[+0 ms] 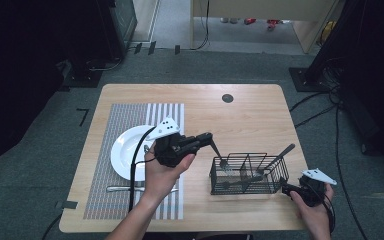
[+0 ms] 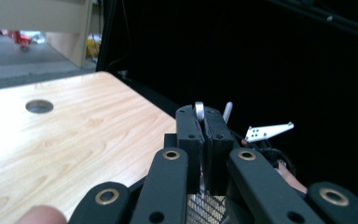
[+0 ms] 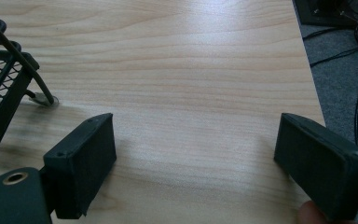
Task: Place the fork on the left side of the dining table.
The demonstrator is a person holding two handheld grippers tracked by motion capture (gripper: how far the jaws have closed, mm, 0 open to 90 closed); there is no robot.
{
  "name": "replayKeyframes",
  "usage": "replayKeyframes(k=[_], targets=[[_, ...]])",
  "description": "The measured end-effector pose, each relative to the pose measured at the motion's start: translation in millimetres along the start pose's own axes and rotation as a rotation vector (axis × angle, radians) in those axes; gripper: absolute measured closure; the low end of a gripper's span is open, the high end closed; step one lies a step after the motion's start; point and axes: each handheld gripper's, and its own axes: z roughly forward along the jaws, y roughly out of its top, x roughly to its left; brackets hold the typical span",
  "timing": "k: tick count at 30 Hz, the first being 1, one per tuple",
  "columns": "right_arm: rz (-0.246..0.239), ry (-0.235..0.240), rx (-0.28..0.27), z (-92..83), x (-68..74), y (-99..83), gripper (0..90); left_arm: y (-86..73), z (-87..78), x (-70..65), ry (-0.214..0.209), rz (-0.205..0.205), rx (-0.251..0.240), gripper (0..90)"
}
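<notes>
Holding fork (image 1: pixel 222 161) by its handle, L gripper (image 1: pixel 211 138) clamps shut; tines point down into basket (image 1: pixel 275 175), centre-right; R gripper (image 3: pixel 196 154) wide, empty.

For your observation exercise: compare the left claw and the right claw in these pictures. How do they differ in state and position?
1. The left claw is shut on a fork; the right claw stands wide open, with bare table between its jaws.
2. The left claw is held above the black wire caddy, over its left compartment; the right claw sits low beside the caddy's right end.

Shared: both are black, two-jawed and hand-held.
</notes>
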Motion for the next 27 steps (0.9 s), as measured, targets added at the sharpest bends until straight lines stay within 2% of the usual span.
replayKeyframes(k=[11,15,20,27], targets=[[0.000,0.000,0.001,-0.1,0.0,0.0,12.3,17.2,-21.7,12.8,0.019,-0.019,-0.090,89.0],[0.000,0.000,0.000,0.0,0.0,0.0,12.4,22.3,-32.3,21.4,0.067,-0.019,-0.133,88.9],[-0.001,0.000,0.000,0.0,0.0,0.0,12.3,27.8,-46.8,36.7,0.117,-0.050,-0.179,88.9],[0.002,0.000,0.000,-0.1,0.1,0.0,12.3,29.3,-59.1,60.5,0.193,-0.034,-0.215,89.0]])
